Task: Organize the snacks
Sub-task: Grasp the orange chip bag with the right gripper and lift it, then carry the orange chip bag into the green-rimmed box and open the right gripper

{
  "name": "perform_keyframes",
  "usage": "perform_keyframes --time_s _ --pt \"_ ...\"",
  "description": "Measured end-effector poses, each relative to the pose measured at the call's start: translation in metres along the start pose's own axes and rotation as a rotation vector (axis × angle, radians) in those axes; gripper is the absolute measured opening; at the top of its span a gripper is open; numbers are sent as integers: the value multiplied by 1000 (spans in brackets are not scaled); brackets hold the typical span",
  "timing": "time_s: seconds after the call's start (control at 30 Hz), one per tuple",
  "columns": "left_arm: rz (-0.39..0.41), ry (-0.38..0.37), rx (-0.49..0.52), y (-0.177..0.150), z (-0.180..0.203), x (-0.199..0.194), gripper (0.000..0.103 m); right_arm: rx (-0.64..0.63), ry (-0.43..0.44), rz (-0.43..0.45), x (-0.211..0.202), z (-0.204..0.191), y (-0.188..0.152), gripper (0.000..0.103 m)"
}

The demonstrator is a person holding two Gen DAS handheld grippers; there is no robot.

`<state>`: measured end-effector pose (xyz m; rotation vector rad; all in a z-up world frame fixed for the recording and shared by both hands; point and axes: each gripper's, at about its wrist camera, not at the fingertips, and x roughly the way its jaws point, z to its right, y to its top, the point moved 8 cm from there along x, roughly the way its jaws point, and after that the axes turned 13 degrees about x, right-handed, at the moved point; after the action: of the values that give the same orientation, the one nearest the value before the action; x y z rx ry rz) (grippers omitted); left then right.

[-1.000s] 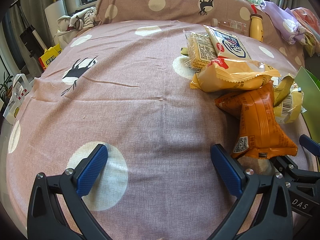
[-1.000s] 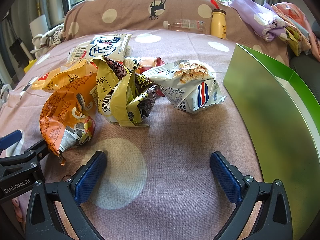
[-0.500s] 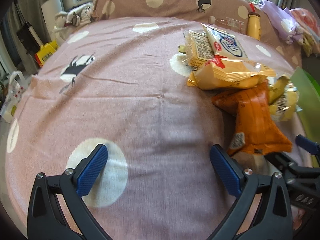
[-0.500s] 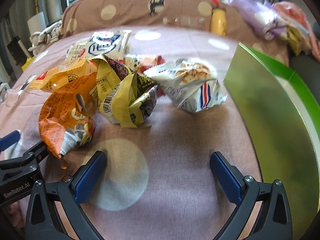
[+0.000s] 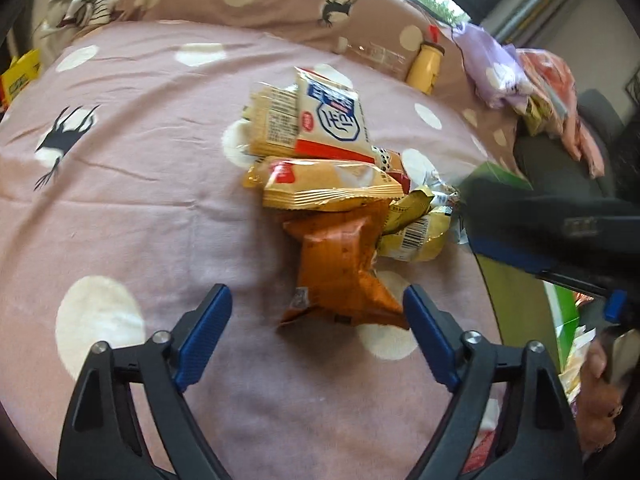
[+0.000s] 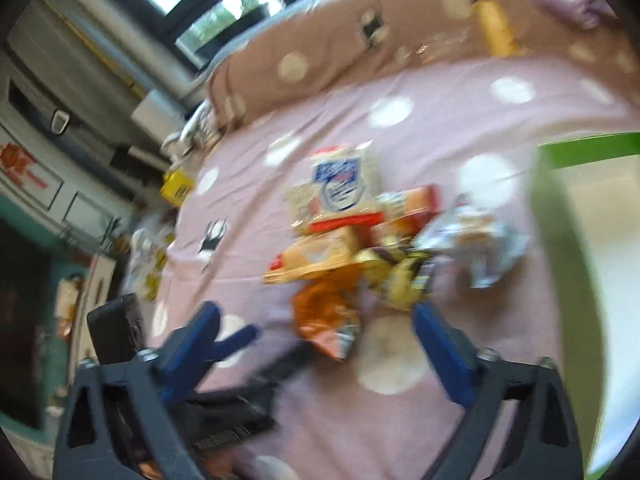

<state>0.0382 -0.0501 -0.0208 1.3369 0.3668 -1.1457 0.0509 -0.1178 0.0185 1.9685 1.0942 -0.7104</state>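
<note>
Centrally, the left gripper (image 5: 316, 312) is hovering with its blue pads spread wide apart, the lower edge of an orange snack bag (image 5: 340, 268) lying between them without visibly touching either pad. Behind that bag, a yellow packet (image 5: 328, 190), a white-and-blue cracker pack (image 5: 332, 120) and a crumpled gold wrapper (image 5: 416, 228) are lying heaped together on the pink spotted bedspread (image 5: 140, 184). At the right of the left wrist view, the right gripper (image 5: 540, 236) is crossing as a dark blur, hiding much of the green box (image 5: 512, 288) behind it; part of a hand (image 5: 600, 384) is showing at the lower right edge, cut off by the frame. Seen from its own camera, the right gripper (image 6: 316, 344) is likewise standing open, holding nothing, above the same orange bag (image 6: 324, 312). Motion blur is softening this whole view, so the print on the packets and the white crinkled bag (image 6: 476, 244) is unreadable. Only a green rim and pale inner wall of the box (image 6: 560, 240) are visible, its contents hidden. A yellow bottle (image 5: 426, 66) is standing against the pillow.
</note>
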Motion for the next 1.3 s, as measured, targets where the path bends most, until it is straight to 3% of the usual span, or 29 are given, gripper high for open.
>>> perform_keyframes --time_s 0.07,0.2,0.3,0.43,0.5,0.67,0.93,1.3 --pt "-16 -10 -9 2 0 9 78 0 -23 -56 24 0 -3 72" --pt "-34 -46 -22 4 1 19 67 41 5 -131 53 9 -12 71" --pt "-44 -87 -18 5 7 22 51 76 -5 -162 68 20 -13 71" --pt "-47 -42 14 6 13 21 44 117 69 -223 81 23 -19 62" --pt "-34 -26 26 10 17 14 43 101 70 -212 76 21 -19 60" --pt "48 25 127 28 42 -19 43 78 140 -129 39 8 -13 60" --pt "166 18 293 56 108 -52 43 78 205 68 -46 21 8 60" --pt "176 -66 464 80 194 -27 43 231 201 238 -108 82 36 60"
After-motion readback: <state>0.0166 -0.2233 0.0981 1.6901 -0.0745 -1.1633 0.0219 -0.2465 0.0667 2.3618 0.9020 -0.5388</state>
